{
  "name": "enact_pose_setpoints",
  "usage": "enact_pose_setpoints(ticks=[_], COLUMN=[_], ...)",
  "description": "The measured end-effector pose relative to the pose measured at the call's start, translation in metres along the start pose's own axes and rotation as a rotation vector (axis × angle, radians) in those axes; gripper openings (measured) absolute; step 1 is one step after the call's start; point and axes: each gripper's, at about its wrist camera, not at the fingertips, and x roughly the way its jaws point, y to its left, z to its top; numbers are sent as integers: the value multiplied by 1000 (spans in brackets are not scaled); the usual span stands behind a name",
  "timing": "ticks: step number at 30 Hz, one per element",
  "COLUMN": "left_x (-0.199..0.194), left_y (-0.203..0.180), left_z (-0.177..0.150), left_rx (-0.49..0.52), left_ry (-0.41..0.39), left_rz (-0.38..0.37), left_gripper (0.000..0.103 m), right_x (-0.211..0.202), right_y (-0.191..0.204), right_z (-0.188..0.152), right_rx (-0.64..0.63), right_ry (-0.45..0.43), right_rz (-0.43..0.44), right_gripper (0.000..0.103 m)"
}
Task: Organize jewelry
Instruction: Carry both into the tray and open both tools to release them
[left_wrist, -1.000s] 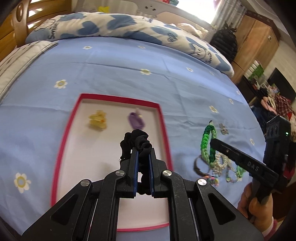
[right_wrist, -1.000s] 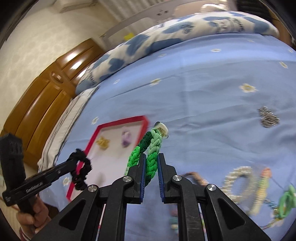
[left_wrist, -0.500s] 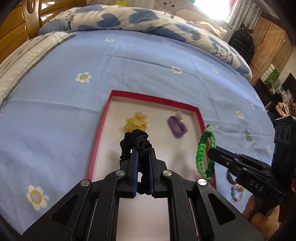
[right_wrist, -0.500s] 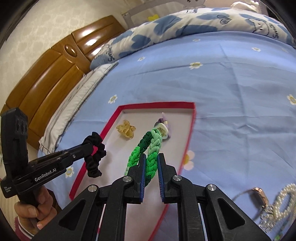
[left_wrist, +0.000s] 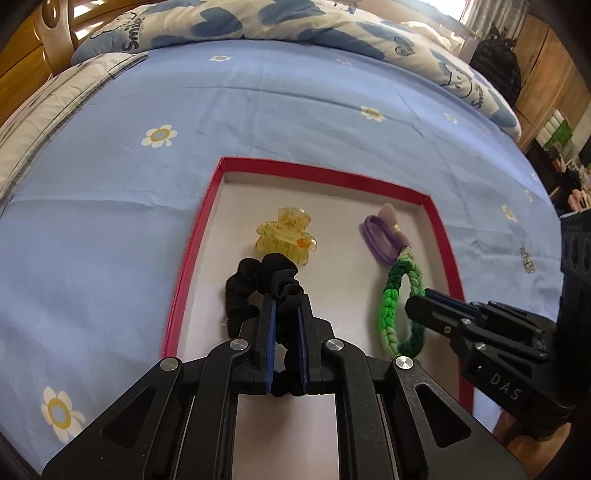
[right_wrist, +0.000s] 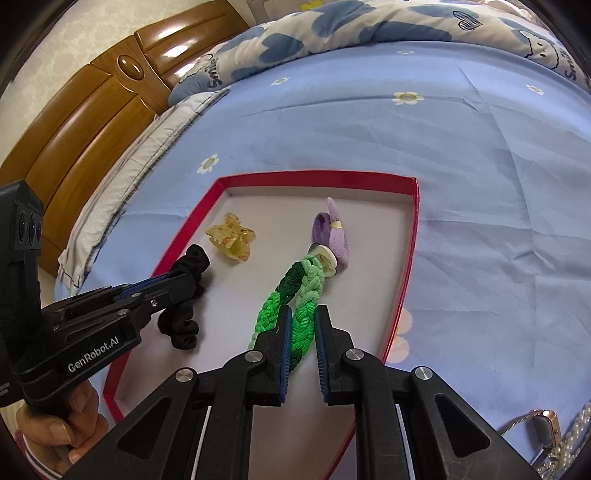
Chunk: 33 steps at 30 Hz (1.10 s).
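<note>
From the left wrist view, the left tongs (left_wrist: 285, 314) are pinching a black scrunchie (left_wrist: 258, 286), its loop bulging out to the left over the pale floor of the red-rimmed tray (left_wrist: 192, 251). Just beyond it a yellow claw clip (left_wrist: 286, 236) is lying on the tray floor, and to the right, near the far right corner, a purple hair tie (left_wrist: 382, 238) is lying too. The right tongs (left_wrist: 421, 301) are reaching in from the right, gripping a green braided bracelet (left_wrist: 397, 306) over the tray's right part; its far end is sitting just beside the purple hair tie. The tray is resting on a blue flowered bedsheet (left_wrist: 277, 110).

From the right wrist view, the right tongs (right_wrist: 301, 325) are pinching the green braided bracelet (right_wrist: 295, 295), which is stretching away toward the purple hair tie (right_wrist: 332, 232); its pale end piece is touching or overlapping it. On the left, the left tongs (right_wrist: 184, 282) are clamping the black scrunchie (right_wrist: 184, 299) above the tray's (right_wrist: 408, 273) left side, near the yellow claw clip (right_wrist: 232, 236). At the near right on the bedsheet (right_wrist: 480, 184), a rose-gold watch (right_wrist: 543, 430) and a pearl strand (right_wrist: 569, 446) are lying outside the tray.
</note>
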Motion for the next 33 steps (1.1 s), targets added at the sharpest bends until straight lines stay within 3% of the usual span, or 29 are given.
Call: enact_pose_setpoints(ticks=[8, 19, 33], left_x=[6, -9, -51], left_y=[-4, -7, -14], left_z=[-6, -7, -17], left_rx=[13, 11, -26], left_ry=[25, 7, -45], left_rz=[17, 8, -51], left_gripper=[14, 35, 41], right_x=[3, -29, -83], right_y=[-5, -9, -31], right_z=[2, 0, -28], right_rx=[16, 54, 121], right_ry=[4, -55, -126], right_rz=[16, 59, 55], right_gripper=[17, 25, 37])
